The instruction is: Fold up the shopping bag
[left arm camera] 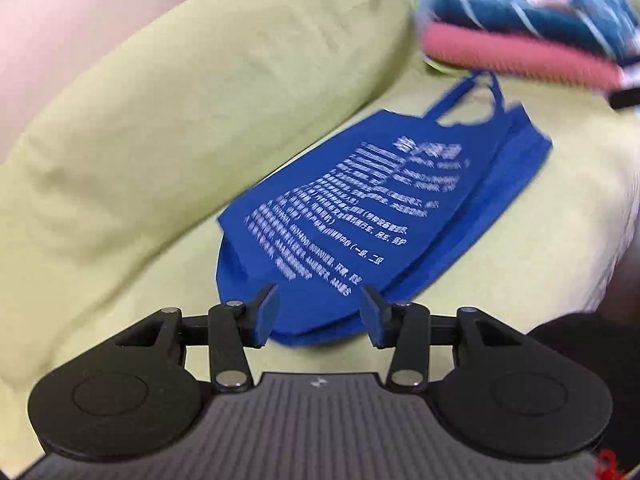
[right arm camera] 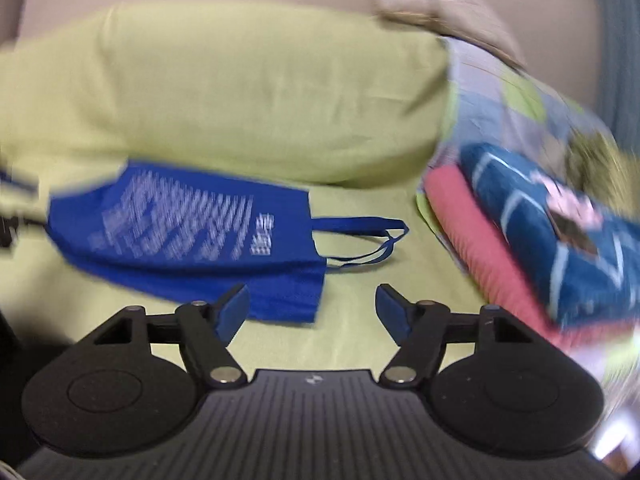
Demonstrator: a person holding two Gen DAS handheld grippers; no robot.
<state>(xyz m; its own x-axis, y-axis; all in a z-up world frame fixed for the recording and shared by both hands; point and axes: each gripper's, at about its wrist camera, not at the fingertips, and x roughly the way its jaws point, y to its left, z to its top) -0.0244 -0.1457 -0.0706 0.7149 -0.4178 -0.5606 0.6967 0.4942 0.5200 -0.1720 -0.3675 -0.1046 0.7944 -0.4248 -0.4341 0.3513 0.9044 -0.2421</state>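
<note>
The blue shopping bag [left arm camera: 360,216] lay flat on the yellow-green sheet [left arm camera: 500,280] with nothing visible inside it, its side gusset showing along one edge. The left gripper [left arm camera: 319,312] was spread wide and empty, its blue pads framing the bag's bottom edge (contact could not be determined). The right gripper [right arm camera: 312,310] was likewise released, holding nothing, the bag's mouth corner at 10 o'clock. White print covered the upper panel. The handles [right arm camera: 368,240] extended toward folded towels [right arm camera: 540,240] at 2 o'clock.
</note>
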